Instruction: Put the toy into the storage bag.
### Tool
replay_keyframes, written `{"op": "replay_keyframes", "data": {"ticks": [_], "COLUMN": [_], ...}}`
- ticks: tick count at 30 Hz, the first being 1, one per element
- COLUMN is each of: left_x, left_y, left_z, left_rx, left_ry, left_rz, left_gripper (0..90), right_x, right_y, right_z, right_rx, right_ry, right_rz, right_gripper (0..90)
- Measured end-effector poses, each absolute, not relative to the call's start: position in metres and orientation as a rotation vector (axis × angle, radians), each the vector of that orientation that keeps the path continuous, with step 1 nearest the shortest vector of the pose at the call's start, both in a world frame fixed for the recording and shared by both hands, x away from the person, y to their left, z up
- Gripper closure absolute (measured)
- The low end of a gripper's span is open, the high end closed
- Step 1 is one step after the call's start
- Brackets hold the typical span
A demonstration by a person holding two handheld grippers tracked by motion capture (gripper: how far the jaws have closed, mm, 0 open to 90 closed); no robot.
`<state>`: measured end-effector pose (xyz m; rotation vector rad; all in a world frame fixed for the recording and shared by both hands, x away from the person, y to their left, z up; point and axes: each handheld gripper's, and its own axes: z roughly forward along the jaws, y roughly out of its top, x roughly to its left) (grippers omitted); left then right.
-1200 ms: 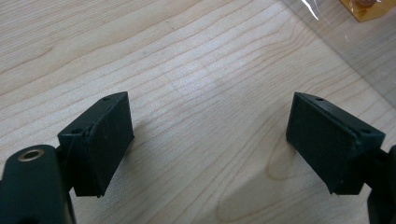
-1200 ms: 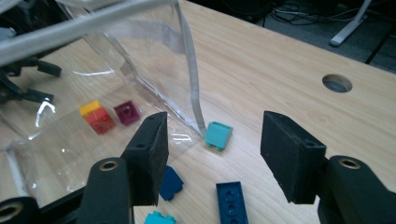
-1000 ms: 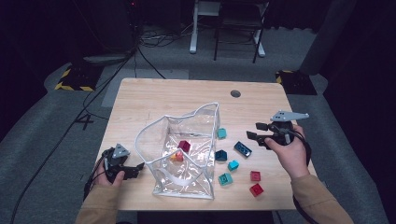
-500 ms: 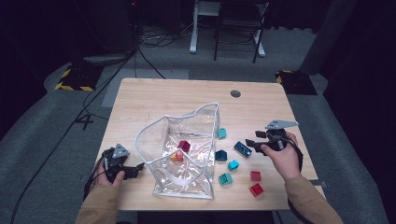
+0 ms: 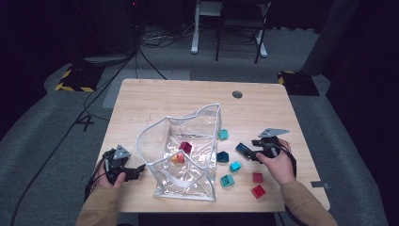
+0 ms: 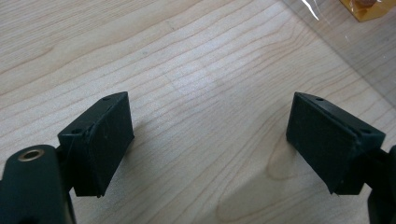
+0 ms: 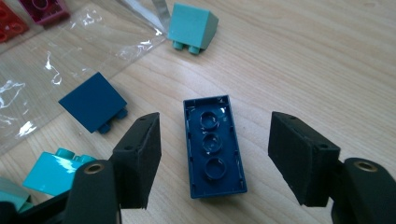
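Right hand-held gripper (image 7: 215,154) sits low over the bench (image 5: 155,101), jaws wide and just been opening, straddling a long dark blue brick (image 7: 213,145) that lies upside down on the wood, hollow underside with three round tubes facing up. Pads clear of the brick on both sides, not gripping. In the high view this brick (image 5: 243,149) is right of the clear plastic bag (image 5: 186,155), at the tips of the right hand-held gripper (image 5: 254,151). Near it in the right gripper view: a dark blue sloped block (image 7: 93,101) at the bag's edge, a pale teal sloped block (image 7: 192,27) farther off, a bright cyan brick (image 7: 53,171) at lower left. High view also has two red bricks (image 5: 257,184) near the front edge and a teal brick (image 5: 227,180) by the bag's corner. Inside the bag, a magenta brick (image 5: 185,147) and an orange piece (image 5: 177,158). Left hand-held gripper (image 6: 210,140) wide open over bare wood, nothing between the jaws, bag edge at upper right of its view; in the high view it (image 5: 139,170) rests just left of the bag, near the front.
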<state>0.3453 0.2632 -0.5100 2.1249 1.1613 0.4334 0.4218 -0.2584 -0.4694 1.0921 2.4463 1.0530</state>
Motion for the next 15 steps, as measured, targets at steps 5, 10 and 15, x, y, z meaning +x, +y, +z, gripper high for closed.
{"op": "replay_keyframes", "data": {"ticks": [5, 10, 15], "left_x": [0.345, 0.345, 0.345], "left_y": [0.263, 0.263, 0.263], "left_z": [-0.51, -0.51, -0.51], "left_rx": [2.125, 2.125, 2.125], "left_ry": [1.161, 1.161, 1.161], "left_rz": [0.434, 0.434, 0.433], "left_gripper": [15.1, 15.1, 15.1], "right_x": [0.424, 0.425, 0.425], "right_y": [-0.255, -0.252, -0.249], "right_z": [-0.477, -0.481, -0.484], "right_rx": [1.096, 1.084, 1.047], "right_ry": [2.464, 2.475, 2.492], "right_rz": [1.044, 1.02, 0.968], "right_gripper": [35.4, 39.4, 52.4]}}
